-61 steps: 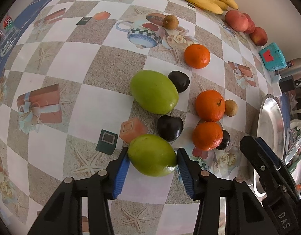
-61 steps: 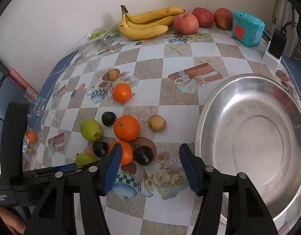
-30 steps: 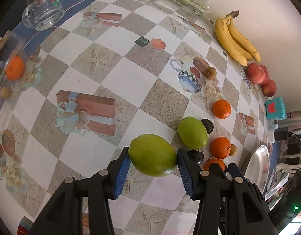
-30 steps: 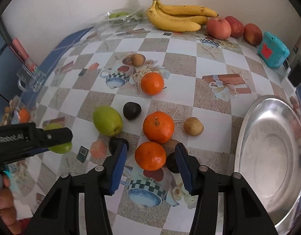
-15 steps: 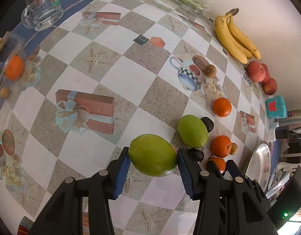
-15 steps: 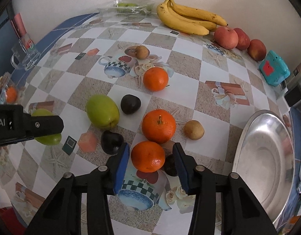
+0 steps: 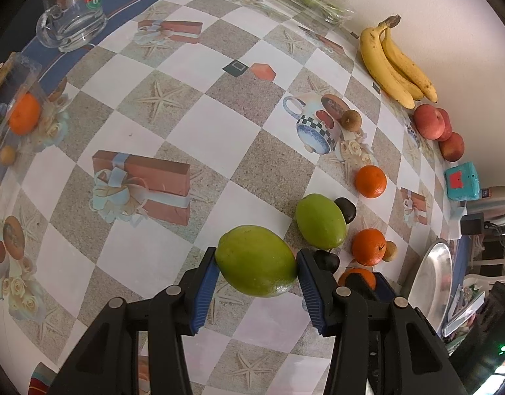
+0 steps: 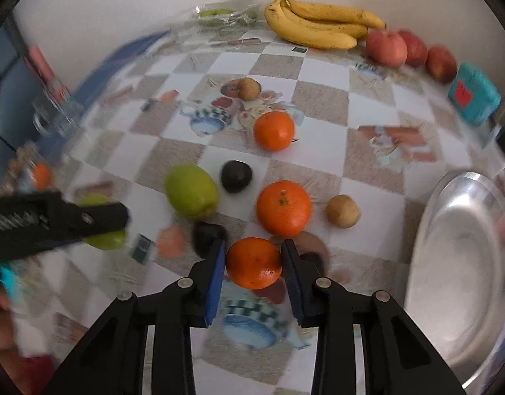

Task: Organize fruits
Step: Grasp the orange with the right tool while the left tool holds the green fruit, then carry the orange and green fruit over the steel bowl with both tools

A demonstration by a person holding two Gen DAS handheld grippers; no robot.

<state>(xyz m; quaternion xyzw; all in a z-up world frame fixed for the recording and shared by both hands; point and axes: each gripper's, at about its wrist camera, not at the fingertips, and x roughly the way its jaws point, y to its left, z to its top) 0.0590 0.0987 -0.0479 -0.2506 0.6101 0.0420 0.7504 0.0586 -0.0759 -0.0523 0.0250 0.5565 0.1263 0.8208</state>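
My left gripper (image 7: 256, 271) is shut on a green mango (image 7: 256, 266) and holds it above the table. A second green mango (image 7: 320, 221) lies on the table beyond it. My right gripper (image 8: 253, 262) is shut on an orange (image 8: 254, 262) low over the table. Two more oranges (image 8: 283, 208) (image 8: 274, 130), dark plums (image 8: 236, 176) and small brown fruits (image 8: 343, 211) lie ahead of it. The left gripper with its mango (image 8: 104, 238) shows at the left of the right wrist view.
Bananas (image 8: 318, 29) and red apples (image 8: 389, 47) line the back wall. A metal bowl (image 8: 463, 263) stands at the right. A teal box (image 8: 472, 97) sits by the apples. A glass mug (image 7: 71, 16) and a plastic-wrapped orange (image 7: 22, 113) are at the far left.
My right gripper has moved forward and closed on the nearest orange. My left gripper keeps hold of the green mango with little movement.
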